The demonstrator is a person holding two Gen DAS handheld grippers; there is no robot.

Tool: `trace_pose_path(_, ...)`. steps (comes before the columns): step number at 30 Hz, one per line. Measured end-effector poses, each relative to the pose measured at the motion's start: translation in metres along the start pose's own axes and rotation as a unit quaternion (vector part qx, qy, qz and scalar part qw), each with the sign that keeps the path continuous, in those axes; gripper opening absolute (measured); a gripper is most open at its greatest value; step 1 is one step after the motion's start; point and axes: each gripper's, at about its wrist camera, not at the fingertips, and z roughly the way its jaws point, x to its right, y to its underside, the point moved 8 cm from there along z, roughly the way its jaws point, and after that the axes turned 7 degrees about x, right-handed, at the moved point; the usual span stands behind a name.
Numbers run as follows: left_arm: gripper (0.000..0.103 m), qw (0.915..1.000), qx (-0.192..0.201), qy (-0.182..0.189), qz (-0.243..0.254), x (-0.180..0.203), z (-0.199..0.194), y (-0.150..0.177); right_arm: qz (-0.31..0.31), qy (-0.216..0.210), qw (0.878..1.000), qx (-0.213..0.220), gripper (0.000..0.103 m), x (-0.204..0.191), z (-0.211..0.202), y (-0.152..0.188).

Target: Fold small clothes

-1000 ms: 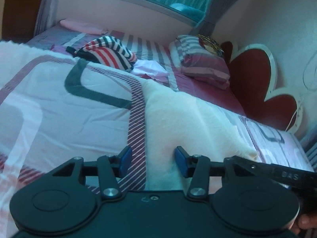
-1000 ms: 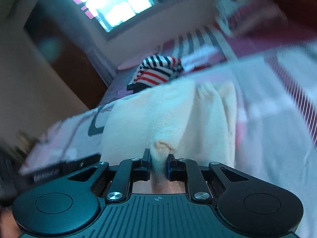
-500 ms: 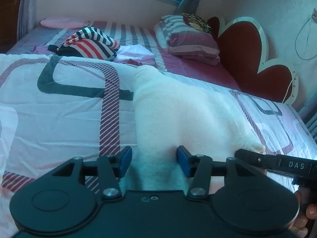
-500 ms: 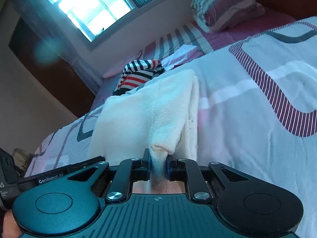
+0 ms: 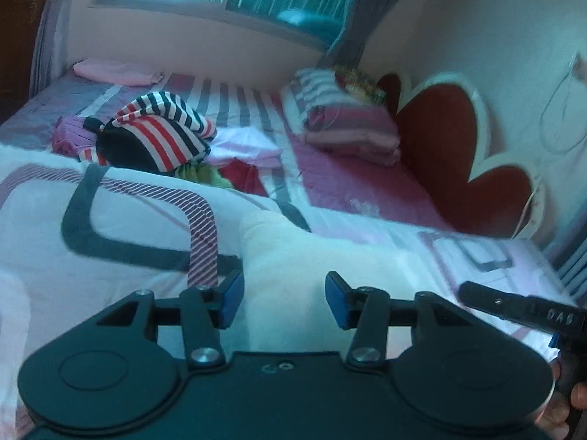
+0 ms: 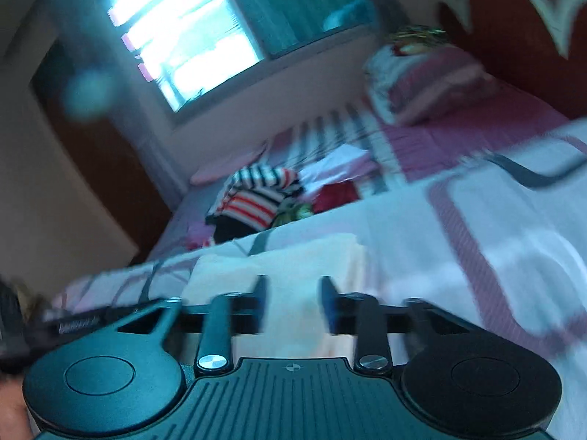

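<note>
A cream garment (image 5: 312,256) lies folded on the patterned bedsheet (image 5: 121,220). My left gripper (image 5: 284,289) hovers over its near end, jaws apart and closing a little, with cloth below them but nothing pinched. In the right wrist view the same cream garment (image 6: 286,260) lies under my right gripper (image 6: 293,300). That gripper's jaws are opening and its blue pads stand clear of the cloth. The view is blurred by motion. The right gripper's black body (image 5: 513,306) shows at the left wrist view's right edge.
A pile of loose clothes topped by a striped garment (image 5: 161,135) sits further up the bed. Striped pillows (image 5: 341,121) rest against a red heart-shaped headboard (image 5: 440,154). A bright window (image 6: 183,44) is behind the bed, and a hand (image 5: 576,399) shows at the lower right.
My right gripper has let go of the cream fold that it pinched and its jaws have spread. Both grippers have drawn back and risen a little from the garment.
</note>
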Motion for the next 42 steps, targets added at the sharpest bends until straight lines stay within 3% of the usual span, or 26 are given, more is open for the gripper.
trace_pose_path(3,0.044,0.9993,-0.034,0.001,-0.017,-0.001,0.025,0.008,-0.060,0.003,0.997,-0.039,0.024,-0.012,0.034,0.012)
trace_pose_path(5,0.047,0.9982,-0.059,-0.005,-0.004,-0.002,0.037,0.021,-0.096,0.047,0.992,-0.067,0.020,0.002,0.050,0.027)
trace_pose_path(8,0.048,0.9980,-0.063,-0.005,-0.008,-0.003,0.038,0.027,-0.063,0.052,0.994,-0.068,0.020,0.019,0.048,0.033)
trace_pose_path(10,0.048,0.9982,-0.061,0.001,-0.001,-0.002,0.028,0.029,-0.088,0.058,0.993,-0.062,0.020,0.014,0.036,0.032)
trace_pose_path(13,0.048,0.9986,-0.051,0.010,0.011,-0.002,-0.002,0.042,-0.070,0.057,0.995,-0.047,0.025,0.013,0.007,0.034)
trace_pose_path(17,0.048,0.9985,-0.044,0.007,0.031,-0.001,-0.043,0.077,-0.027,0.031,0.998,-0.041,0.025,0.009,-0.041,0.058)
trace_pose_path(23,0.048,0.9988,-0.034,-0.009,0.034,-0.006,-0.095,0.117,0.008,0.031,0.997,-0.066,0.025,-0.002,-0.100,0.101)
trace_pose_path(26,0.049,0.9993,-0.035,-0.011,0.013,-0.015,-0.101,0.117,0.014,0.017,0.997,-0.080,0.025,-0.009,-0.108,0.115)
trace_pose_path(30,0.049,0.9985,-0.048,-0.015,0.024,-0.014,-0.097,0.117,0.014,0.017,0.996,-0.083,0.025,-0.014,-0.102,0.119)
trace_pose_path(31,0.049,0.9983,-0.050,-0.016,0.025,-0.014,-0.098,0.117,0.010,0.020,0.996,-0.081,0.004,-0.014,-0.102,0.121)
trace_pose_path(35,0.046,0.9979,-0.056,0.009,0.031,-0.005,-0.106,0.122,-0.003,0.024,0.997,-0.069,0.004,-0.012,-0.113,0.117)
trace_pose_path(38,0.047,0.9972,-0.058,0.003,0.047,-0.003,-0.105,0.134,-0.026,0.047,0.994,-0.096,0.004,-0.005,-0.109,0.132)
trace_pose_path(42,0.048,0.9970,-0.060,0.000,0.048,-0.001,-0.110,0.138,-0.020,0.053,0.993,-0.100,0.004,-0.003,-0.106,0.133)
